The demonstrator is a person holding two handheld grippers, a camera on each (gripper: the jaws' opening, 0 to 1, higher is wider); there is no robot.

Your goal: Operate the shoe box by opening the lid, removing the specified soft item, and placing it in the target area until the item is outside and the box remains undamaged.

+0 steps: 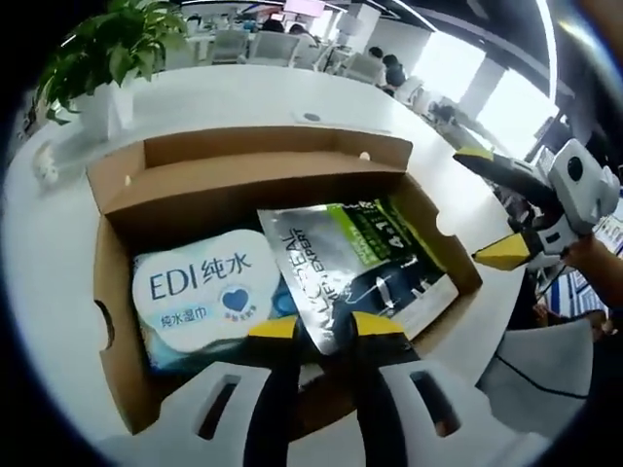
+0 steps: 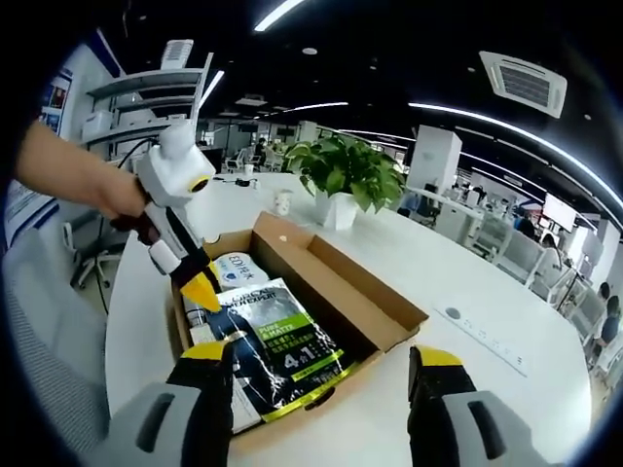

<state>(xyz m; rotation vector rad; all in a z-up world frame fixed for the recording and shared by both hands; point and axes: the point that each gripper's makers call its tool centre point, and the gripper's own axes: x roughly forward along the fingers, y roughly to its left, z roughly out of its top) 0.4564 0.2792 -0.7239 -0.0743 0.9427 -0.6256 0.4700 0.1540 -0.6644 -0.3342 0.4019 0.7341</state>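
An open brown shoe box (image 1: 119, 321) (image 2: 375, 292) stands on the white table, its lid flap folded back. Inside lie a white and blue wet-wipes pack (image 1: 200, 292) (image 2: 237, 269) and a silver and green pouch (image 1: 360, 263) (image 2: 277, 345). My left gripper (image 1: 325, 329) (image 2: 201, 292) is shut on the pouch's near corner. The pouch is tilted, and its far end rests over the box wall. My right gripper (image 2: 324, 356) (image 1: 492, 204) hovers open just outside that wall with nothing between its fingers.
A potted plant (image 1: 107, 49) (image 2: 346, 170) and a small white cup (image 2: 282, 202) stand on the table (image 1: 243, 92) (image 2: 487, 331) beyond the box. A person's hand (image 2: 78, 180) holds the left gripper. Office chairs and desks lie further off.
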